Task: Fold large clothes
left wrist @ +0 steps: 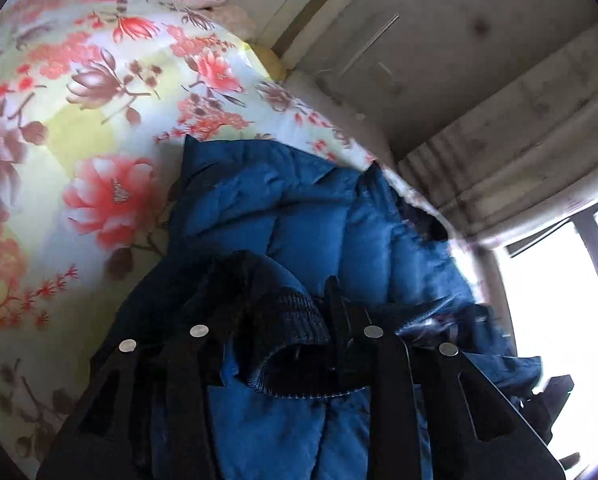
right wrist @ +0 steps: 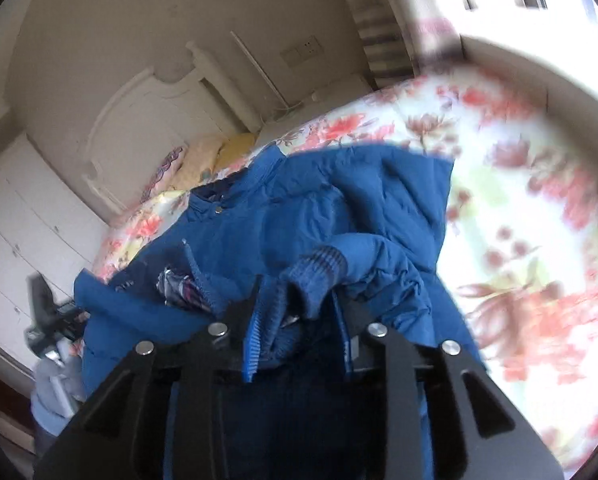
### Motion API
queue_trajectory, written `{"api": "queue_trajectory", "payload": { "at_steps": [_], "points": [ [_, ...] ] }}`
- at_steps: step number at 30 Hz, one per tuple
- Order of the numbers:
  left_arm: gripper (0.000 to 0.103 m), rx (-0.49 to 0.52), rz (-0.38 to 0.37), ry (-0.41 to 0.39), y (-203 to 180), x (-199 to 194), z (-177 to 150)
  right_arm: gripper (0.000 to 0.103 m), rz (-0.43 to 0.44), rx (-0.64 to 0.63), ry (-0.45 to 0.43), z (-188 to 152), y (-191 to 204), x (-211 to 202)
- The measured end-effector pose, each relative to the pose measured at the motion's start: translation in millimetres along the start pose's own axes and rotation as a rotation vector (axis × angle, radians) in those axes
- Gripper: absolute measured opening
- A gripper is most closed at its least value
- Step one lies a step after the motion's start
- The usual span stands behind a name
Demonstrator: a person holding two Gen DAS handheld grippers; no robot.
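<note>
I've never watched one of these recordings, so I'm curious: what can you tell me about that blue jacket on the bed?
The blue jacket is a puffy, quilted coat of smooth, slightly crinkled fabric, with darker ribbed knit cuffs and a snap at its collar. It lies rumpled, not yet neatly folded, on the floral bedspread. The left tool grips it at a dark knit cuff, and the right tool pinches ribbed knit fabric near another cuff.

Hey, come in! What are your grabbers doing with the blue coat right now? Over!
Left gripper clamped on blue jacket's dark knit cuff. Right gripper clamped on the ribbed hem. Jacket bunched on floral bedspread. Nothing in the way.
</note>
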State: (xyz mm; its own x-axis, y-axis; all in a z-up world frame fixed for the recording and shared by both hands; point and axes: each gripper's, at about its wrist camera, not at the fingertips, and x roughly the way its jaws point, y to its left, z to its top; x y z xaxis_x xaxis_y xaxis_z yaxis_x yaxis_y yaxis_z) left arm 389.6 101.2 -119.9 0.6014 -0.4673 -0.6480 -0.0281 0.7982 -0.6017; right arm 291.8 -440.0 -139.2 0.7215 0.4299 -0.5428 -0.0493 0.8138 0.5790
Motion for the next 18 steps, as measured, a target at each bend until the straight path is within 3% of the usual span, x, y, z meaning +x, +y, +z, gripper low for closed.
{"api": "queue_trajectory", "payload": {
  "at_steps": [2, 3, 4, 5, 6, 7, 8, 10, 12, 16, 18],
  "points": [
    [0.039, 0.002, -0.083, -0.008, 2, -14, 7, 0.074, 0.105, 0.018, -0.011, 1, -4, -12],
    [0.043, 0.008, -0.127, -0.034, 3, -26, 12, 0.082, 0.126, 0.000, -0.036, 5, -3, -25],
    [0.053, 0.019, -0.165, -0.069, 2, -39, 18, 0.085, 0.131, -0.028, -0.070, 10, 0, -37],
    [0.075, 0.027, -0.185, -0.101, 3, -49, 22, 0.085, 0.138, -0.065, -0.125, 18, 3, -55],
    [0.087, 0.040, -0.189, -0.163, 4, -62, 27, 0.085, 0.145, -0.087, -0.180, 24, 2, -70],
    [0.096, 0.051, -0.147, -0.265, 6, -81, 31, 0.085, 0.142, -0.100, -0.212, 31, 4, -77],
    [0.096, 0.057, -0.132, -0.307, 6, -85, 36, 0.085, 0.120, -0.123, -0.226, 37, 6, -83],
    [0.096, 0.044, -0.122, -0.329, 14, -94, 41, 0.085, 0.012, -0.209, -0.167, 44, 12, -75],
    [0.096, 0.078, -0.084, -0.266, 14, -85, 44, 0.085, -0.066, -0.311, -0.072, 39, 17, -53],
    [0.096, 0.295, 0.038, -0.100, 4, -56, 21, 0.085, -0.117, -0.478, 0.132, 20, 19, -4],
    [0.096, 0.363, 0.090, -0.066, 4, -45, 8, 0.080, -0.193, -0.563, 0.133, 17, 24, 8]
  ]
}}
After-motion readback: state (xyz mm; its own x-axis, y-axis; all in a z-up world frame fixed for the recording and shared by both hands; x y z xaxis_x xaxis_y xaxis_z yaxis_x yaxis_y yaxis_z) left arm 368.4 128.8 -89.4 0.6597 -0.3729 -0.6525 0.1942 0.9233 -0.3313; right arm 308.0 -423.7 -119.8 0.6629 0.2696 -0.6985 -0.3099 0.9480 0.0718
